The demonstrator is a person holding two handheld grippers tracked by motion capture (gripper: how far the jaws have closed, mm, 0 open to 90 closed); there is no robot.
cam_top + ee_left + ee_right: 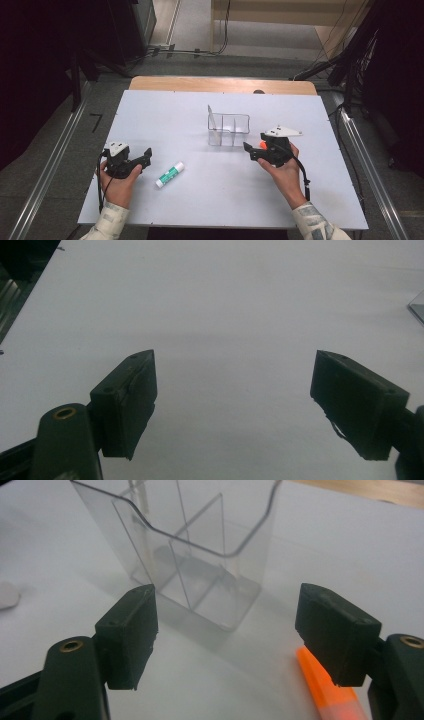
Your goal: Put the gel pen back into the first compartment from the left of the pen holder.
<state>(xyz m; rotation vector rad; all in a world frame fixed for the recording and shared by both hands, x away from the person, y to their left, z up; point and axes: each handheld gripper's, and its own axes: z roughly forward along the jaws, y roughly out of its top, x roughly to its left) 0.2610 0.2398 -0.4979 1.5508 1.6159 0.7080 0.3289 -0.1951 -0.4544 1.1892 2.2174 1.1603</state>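
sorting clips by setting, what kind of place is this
Probably a lab or data-recording workspace, not a home: a white table set up with just a clear divided organizer and a glue stick, metal floor rails alongside, and cables on the floor behind.

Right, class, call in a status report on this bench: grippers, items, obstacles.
Left gripper open, empty. Right gripper open, facing clear organizer. Glue stick by left gripper; orange marker under right jaw. Nothing in the way.

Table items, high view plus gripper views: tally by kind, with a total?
White glue stick with green label: 1
Orange marker: 1
Clear plastic divided organizer: 1
Black two-jaw grippers, left gripper and right gripper: 2
Total: 5
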